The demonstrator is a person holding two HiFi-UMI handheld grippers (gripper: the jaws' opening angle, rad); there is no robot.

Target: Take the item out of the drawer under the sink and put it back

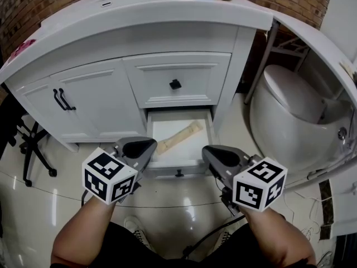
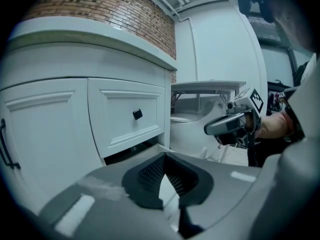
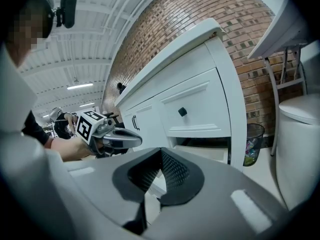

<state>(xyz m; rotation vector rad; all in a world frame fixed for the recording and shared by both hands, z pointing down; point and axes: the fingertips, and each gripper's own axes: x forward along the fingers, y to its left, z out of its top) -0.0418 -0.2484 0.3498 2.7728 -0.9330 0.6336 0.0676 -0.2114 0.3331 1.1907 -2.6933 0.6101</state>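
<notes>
The lower drawer (image 1: pixel 177 163) of the white vanity under the sink stands pulled open. A pale beige, bone-shaped item (image 1: pixel 179 136) lies diagonally inside it. My left gripper (image 1: pixel 138 148) hovers just before the drawer's front left corner, shut and empty. My right gripper (image 1: pixel 215 156) hovers at the front right corner, also shut with nothing in it. In the left gripper view the left gripper's (image 2: pixel 163 160) dark pads meet, and the right gripper (image 2: pixel 227 125) shows beyond. The right gripper (image 3: pixel 160 154) looks shut in its own view, facing the left gripper (image 3: pixel 120 138) and the open drawer (image 3: pixel 210 153).
Above the open drawer is a shut drawer with a black knob (image 1: pixel 175 84). Cabinet doors with black handles (image 1: pixel 64 99) are at the left. A white toilet (image 1: pixel 290 113) stands close on the right. An office chair base (image 1: pixel 30 149) sits far left, a waste bin (image 3: pixel 254 143) by the wall.
</notes>
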